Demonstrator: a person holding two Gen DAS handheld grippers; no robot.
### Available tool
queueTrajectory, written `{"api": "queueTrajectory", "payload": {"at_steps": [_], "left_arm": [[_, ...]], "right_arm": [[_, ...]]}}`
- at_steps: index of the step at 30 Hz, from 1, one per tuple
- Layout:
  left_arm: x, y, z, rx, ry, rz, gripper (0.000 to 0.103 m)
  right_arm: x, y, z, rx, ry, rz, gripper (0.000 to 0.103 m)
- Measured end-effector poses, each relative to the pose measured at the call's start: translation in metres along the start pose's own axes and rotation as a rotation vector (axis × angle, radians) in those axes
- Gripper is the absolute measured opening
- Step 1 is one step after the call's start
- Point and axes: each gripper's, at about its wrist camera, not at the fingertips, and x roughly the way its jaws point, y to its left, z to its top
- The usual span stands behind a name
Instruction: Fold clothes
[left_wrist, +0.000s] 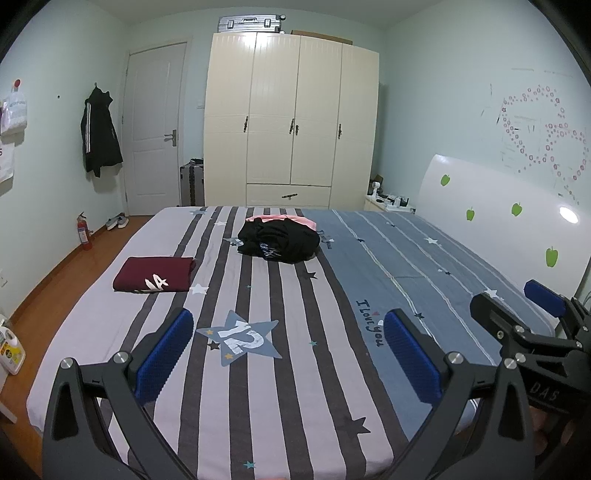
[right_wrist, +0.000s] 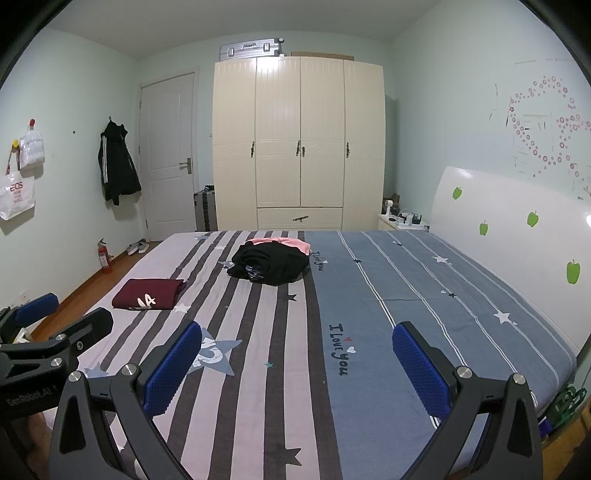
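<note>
Your left gripper (left_wrist: 288, 354) and right gripper (right_wrist: 297, 363) both hung over the near bed (right_wrist: 369, 406) with fingers spread wide, holding nothing — the black clothes pile (left_wrist: 279, 240) sat far off mid-bed, the folded maroon shirt (left_wrist: 155, 275) to its left.

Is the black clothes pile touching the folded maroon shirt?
Apart. The left wrist view shows striped bedsheet between the black clothes pile and the folded maroon shirt.

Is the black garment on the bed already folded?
No, the black garment lies in a crumpled heap on the bed, on top of something pink, unlike the maroon shirt folded flat nearby.
</note>
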Motion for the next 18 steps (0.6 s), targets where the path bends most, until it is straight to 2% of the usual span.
{"api": "queueTrajectory", "payload": {"at_steps": [12,18], "left_arm": [[0.007,-0.013,0.005,0.005,0.002,0.008,0.102],[-0.001,-0.007,0.006,0.001,-0.007,0.008,0.102]], "right_arm": [[-0.005,0.006,0.003,-0.003,0.001,-0.001,0.102],[-0.006,0.006,0.004,0.001,0.001,0.002,0.102]]}}
